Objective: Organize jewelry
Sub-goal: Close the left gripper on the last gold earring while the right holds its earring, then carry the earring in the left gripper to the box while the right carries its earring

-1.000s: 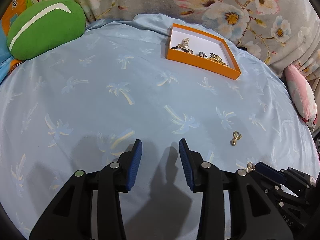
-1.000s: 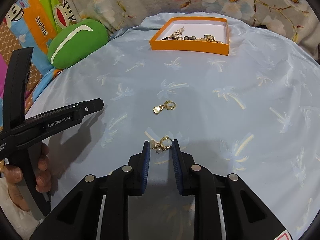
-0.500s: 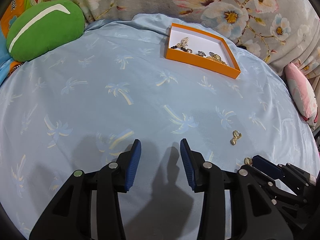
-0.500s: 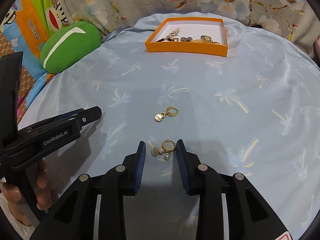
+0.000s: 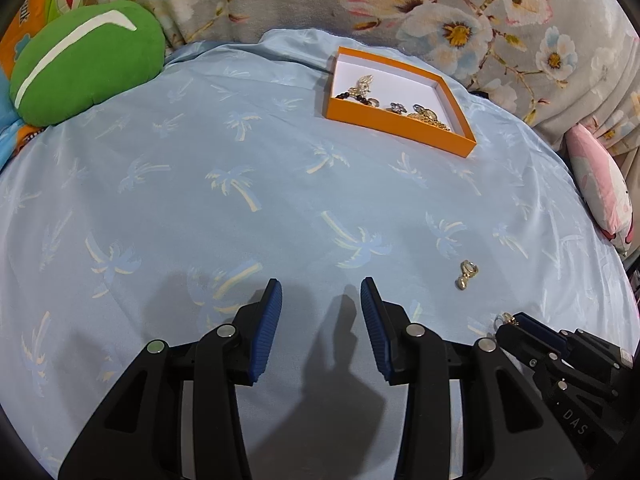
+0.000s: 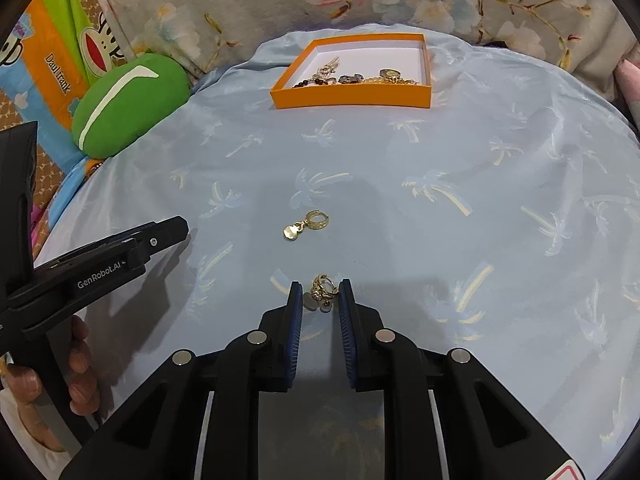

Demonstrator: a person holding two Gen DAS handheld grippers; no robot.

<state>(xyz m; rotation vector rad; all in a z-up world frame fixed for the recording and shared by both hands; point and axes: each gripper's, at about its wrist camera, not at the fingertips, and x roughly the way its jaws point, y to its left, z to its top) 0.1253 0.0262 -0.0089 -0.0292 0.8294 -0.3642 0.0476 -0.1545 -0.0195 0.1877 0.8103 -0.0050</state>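
On the pale blue palm-print cloth (image 6: 460,152), a gold hoop earring with pearls (image 6: 322,286) sits bunched between the blue pads of my right gripper (image 6: 320,296). The jaws are closing and the pads touch both its sides. A second gold earring with a disc (image 6: 306,224) lies loose just beyond. An orange box (image 6: 352,96) at the far edge holds several jewelry pieces. My left gripper (image 5: 320,292) hovers open over bare cloth with nothing between its fingers. In the left wrist view, the loose earring (image 5: 466,274) lies to the right and the right gripper (image 5: 516,322) shows low right.
A green cushion (image 5: 84,64) rests at the far left, with a pink pillow (image 5: 600,184) at the right edge. Floral fabric (image 5: 460,20) rises behind the box. A person's hand (image 6: 80,372) holds the left gripper's handle at the lower left.
The right gripper's jaws opened wider around the pearl earring, then narrowed onto it, bunching it. The left gripper stayed put.
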